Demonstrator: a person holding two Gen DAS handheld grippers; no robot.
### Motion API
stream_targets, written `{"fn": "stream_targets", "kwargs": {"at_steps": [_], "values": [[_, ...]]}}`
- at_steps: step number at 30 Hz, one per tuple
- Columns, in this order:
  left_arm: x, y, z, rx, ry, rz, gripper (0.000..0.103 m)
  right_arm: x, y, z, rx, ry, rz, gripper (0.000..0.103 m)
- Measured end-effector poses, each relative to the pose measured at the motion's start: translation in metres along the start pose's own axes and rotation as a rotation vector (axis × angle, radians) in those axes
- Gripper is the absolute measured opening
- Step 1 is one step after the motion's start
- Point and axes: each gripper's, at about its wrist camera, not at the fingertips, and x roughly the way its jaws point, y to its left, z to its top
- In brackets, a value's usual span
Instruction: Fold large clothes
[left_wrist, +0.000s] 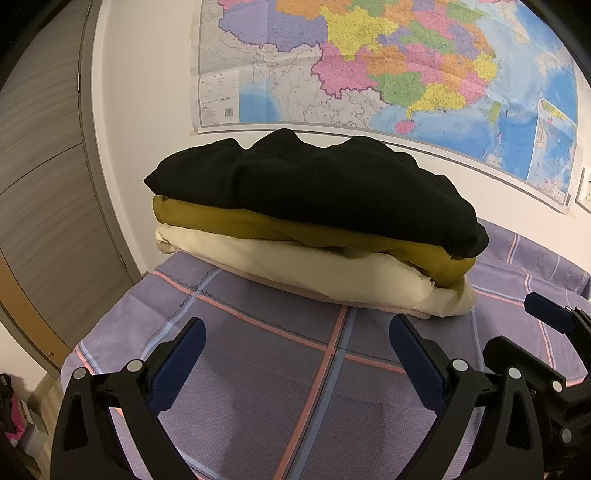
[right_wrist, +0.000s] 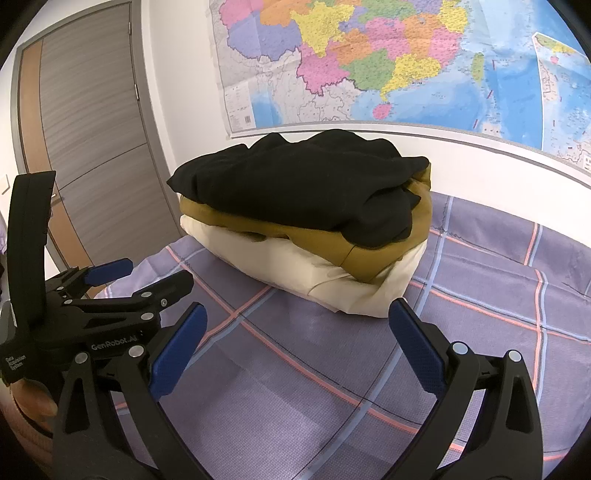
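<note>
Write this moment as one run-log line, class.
left tongs: open, empty | right tongs: open, empty | stack: black garment over mustard garment over cream garment | on plaid bedcover

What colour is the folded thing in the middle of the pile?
Mustard-brown garment, clearest in the right wrist view.

Three folded garments are lying stacked on the bed (left_wrist: 258, 387): one black garment (left_wrist: 314, 184), one mustard garment (left_wrist: 229, 221), one cream garment (left_wrist: 295, 269). Two tools are showing, the left tool (left_wrist: 295, 354) and right tool (right_wrist: 295, 332). One map (left_wrist: 369, 62) and one door (right_wrist: 92, 129) are showing.
</note>
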Motion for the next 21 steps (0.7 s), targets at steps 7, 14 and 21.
{"fn": "stream_targets", "kwargs": {"at_steps": [7,14,21], "values": [[0.0006,-0.0001,0.0001,0.002,0.0,0.0,0.096,-0.0002,-0.0009,0.0003,-0.002,0.002,0.004,0.097],[0.0001,0.0003,-0.0003,0.004,-0.003,0.0,0.096,-0.0008,-0.0003,0.0005,-0.003,-0.002,0.005,0.097],[-0.004,-0.0052,-0.004,0.02,-0.022,-0.01,0.096,-0.0033,0.0001,-0.0007,0.0,-0.005,0.0,0.097]]}}
